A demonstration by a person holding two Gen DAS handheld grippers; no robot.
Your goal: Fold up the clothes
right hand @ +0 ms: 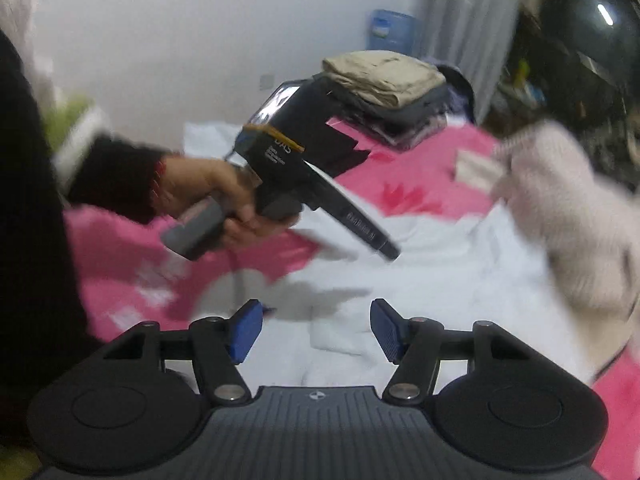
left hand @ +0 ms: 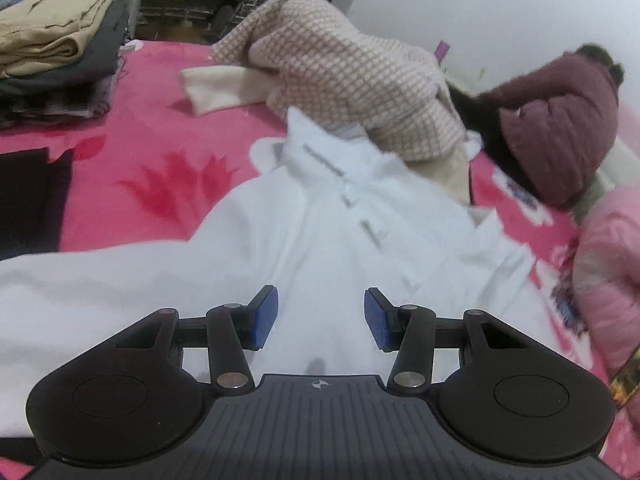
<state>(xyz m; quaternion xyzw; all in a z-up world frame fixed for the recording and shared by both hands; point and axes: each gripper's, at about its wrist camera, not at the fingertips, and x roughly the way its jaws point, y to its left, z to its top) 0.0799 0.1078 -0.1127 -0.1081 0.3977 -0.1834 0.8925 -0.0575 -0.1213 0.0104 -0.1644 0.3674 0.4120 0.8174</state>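
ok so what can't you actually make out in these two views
- Left wrist view: lower part of the white shirt is hidden behind the left gripper.
- Left wrist view: the folded stack is cut off by the left edge.
- Right wrist view: the pink-white knit garment is blurred by motion.

Left gripper [left hand: 320, 318] jaws apart, right gripper [right hand: 316, 330] likewise — both empty
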